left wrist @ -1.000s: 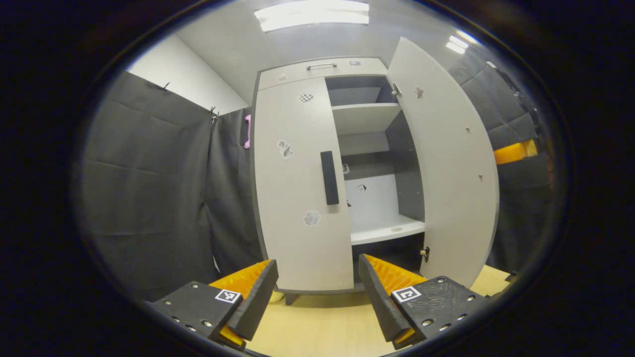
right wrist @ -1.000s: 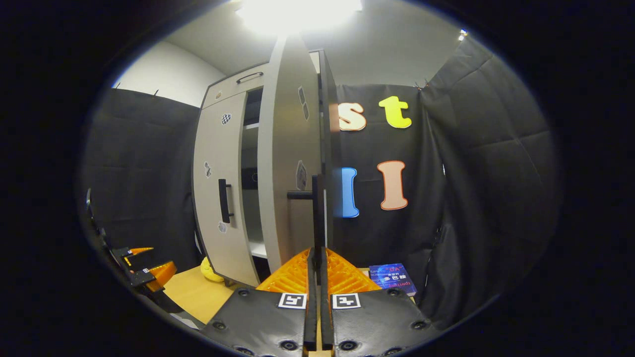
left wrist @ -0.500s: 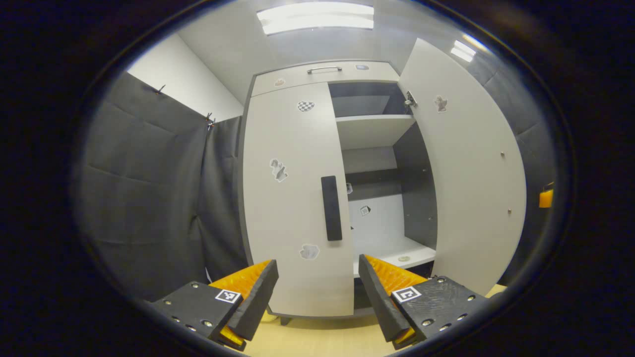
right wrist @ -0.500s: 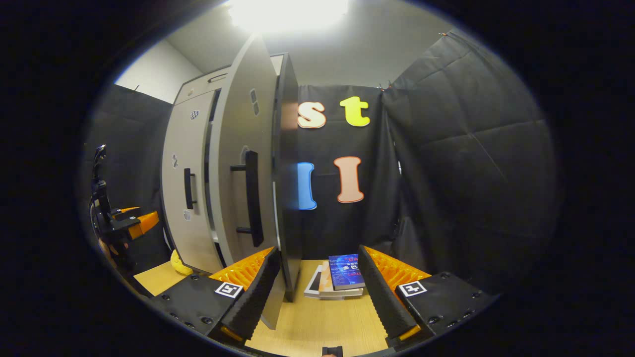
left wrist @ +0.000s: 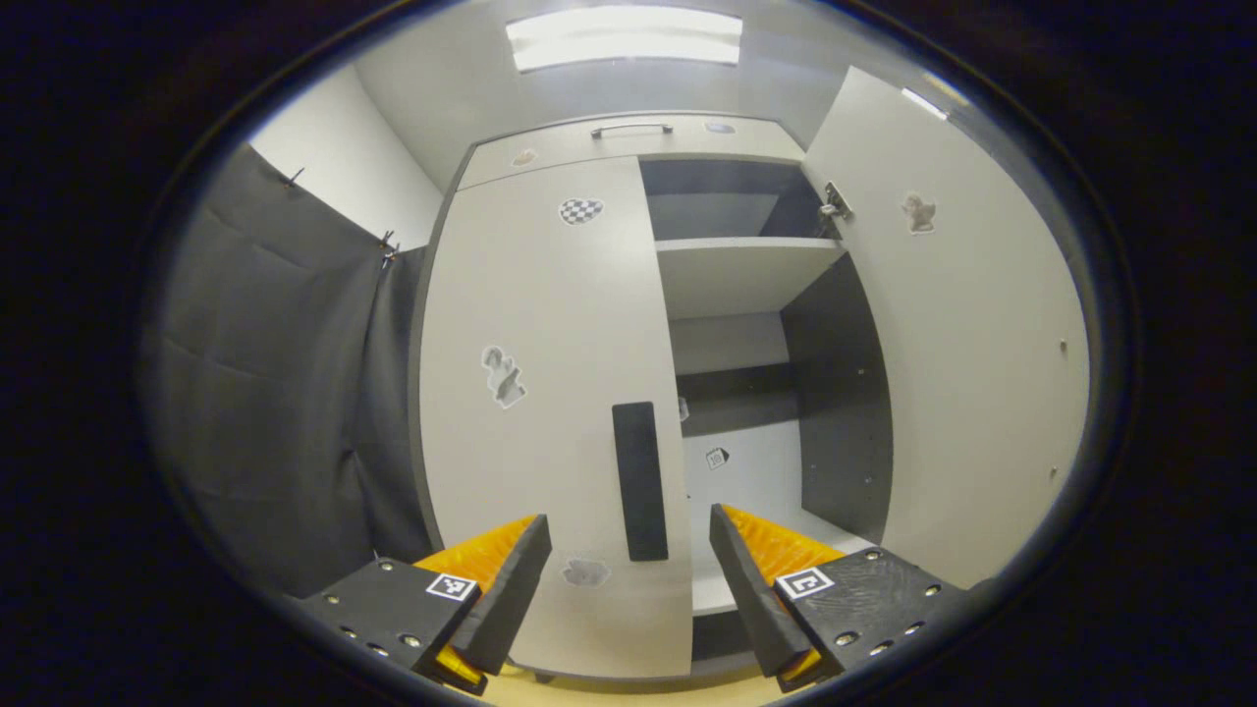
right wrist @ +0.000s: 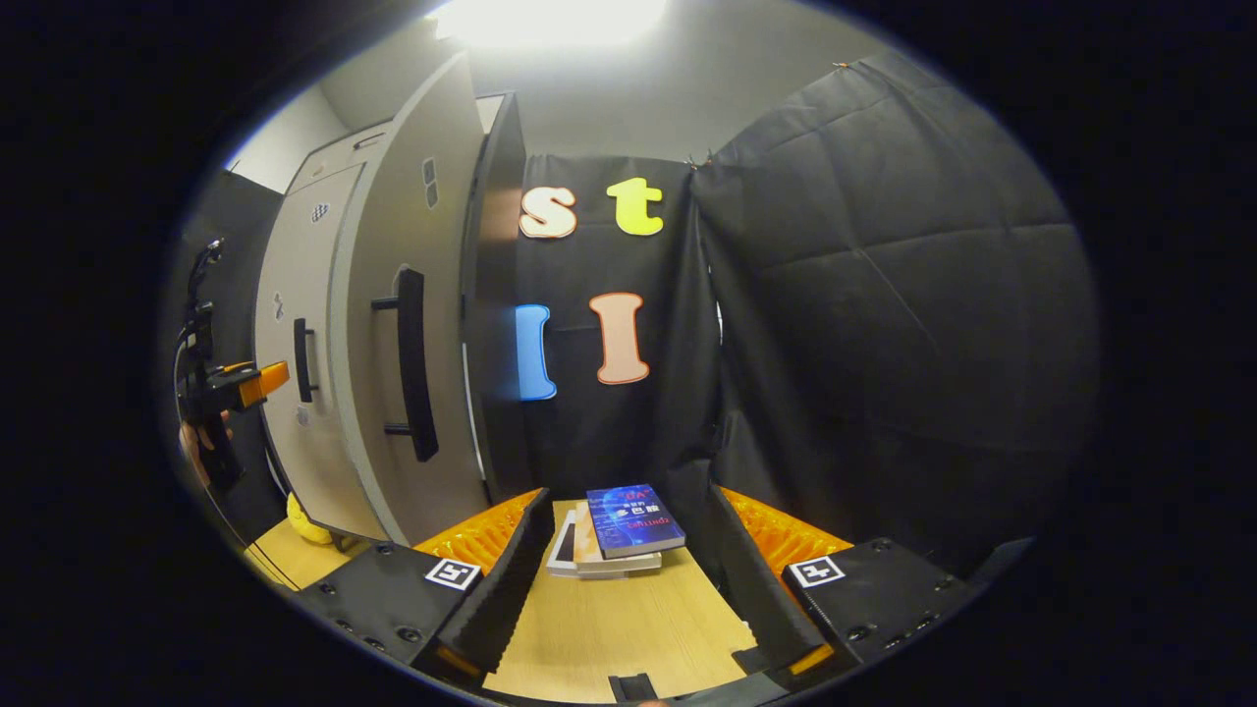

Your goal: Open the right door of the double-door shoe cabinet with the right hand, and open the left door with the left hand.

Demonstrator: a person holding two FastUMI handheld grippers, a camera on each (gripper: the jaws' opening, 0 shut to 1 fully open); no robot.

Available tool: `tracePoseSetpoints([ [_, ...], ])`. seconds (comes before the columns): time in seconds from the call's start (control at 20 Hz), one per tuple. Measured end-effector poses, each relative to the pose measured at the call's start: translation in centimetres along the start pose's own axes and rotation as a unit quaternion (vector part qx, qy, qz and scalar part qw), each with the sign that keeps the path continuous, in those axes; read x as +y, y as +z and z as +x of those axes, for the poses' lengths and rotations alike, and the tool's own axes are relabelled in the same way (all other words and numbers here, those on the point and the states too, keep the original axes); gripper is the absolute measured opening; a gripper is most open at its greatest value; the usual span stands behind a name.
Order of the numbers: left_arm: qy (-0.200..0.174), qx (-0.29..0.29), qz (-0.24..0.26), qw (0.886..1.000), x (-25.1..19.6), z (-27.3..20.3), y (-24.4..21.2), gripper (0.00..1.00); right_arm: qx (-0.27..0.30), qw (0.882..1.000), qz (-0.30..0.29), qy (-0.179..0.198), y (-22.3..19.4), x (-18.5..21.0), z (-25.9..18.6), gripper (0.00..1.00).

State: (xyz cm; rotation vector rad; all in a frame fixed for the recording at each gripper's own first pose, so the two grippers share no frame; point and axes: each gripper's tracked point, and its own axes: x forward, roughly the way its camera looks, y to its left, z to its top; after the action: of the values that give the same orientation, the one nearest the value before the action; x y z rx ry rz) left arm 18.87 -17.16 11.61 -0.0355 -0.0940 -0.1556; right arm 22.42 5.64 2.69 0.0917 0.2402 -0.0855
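The left door (left wrist: 550, 412) of the shoe cabinet (left wrist: 628, 137) is seen shut straight ahead, its vertical bar handle (left wrist: 639, 480) framed just beyond the widely parted, empty jaws of the left gripper (left wrist: 628, 574); the right door (left wrist: 967, 334) is already swung wide. The door is judged a stiff, fairly light hinged panel, best taken by the rigid handle near its middle and drawn along an arc. The right gripper (right wrist: 624, 579) is held wide open on nothing, facing a stack of books (right wrist: 614, 530).
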Motion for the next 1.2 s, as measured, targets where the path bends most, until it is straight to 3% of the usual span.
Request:
tracePoseSetpoints([
  [0.65, -0.026, 0.023, -0.025, 0.999, -0.9, 7.7, -2.1, 0.91, 0.036, 0.997, -0.005, -0.062, -1.2, -1.9, -0.9, 0.98],
  [0.8, -0.022, 0.024, -0.018, 0.999, -0.7, 8.3, -2.2, 0.81, 0.042, 0.997, -0.006, -0.062, -1.3, -1.8, -0.9, 0.98],
  [0.85, -0.011, 0.022, -0.017, 1.000, -0.3, 8.5, -2.2, 0.71, 0.043, 0.997, -0.005, -0.061, -1.4, -1.9, -0.9, 0.98],
  [0.9, -0.016, 0.025, -0.023, 0.999, -0.4, 8.4, -2.2, 0.61, 0.042, 0.997, -0.005, -0.061, -1.3, -1.9, -0.9, 0.94],
  [1.05, -0.028, 0.030, -0.025, 0.999, -0.7, 8.5, -2.3, 0.31, 0.041, 0.997, -0.006, -0.061, -1.3, -1.9, -0.9, 0.94],
  [1.1, -0.026, 0.028, -0.031, 0.999, -0.7, 7.7, -1.2, 0.41, 0.042, 0.997, -0.008, -0.056, -1.2, -1.9, -0.9, 0.94],
  [1.15, -0.024, 0.029, -0.032, 0.999, -0.8, 8.5, -2.1, 0.29, 0.043, 0.998, -0.011, -0.053, -1.2, -1.8, -1.0, 0.94],
  [1.2, -0.022, 0.030, -0.030, 0.999, -0.6, 8.4, -2.1, 0.27, 0.041, 0.998, -0.015, -0.052, -1.1, -1.9, -1.1, 0.94],
])
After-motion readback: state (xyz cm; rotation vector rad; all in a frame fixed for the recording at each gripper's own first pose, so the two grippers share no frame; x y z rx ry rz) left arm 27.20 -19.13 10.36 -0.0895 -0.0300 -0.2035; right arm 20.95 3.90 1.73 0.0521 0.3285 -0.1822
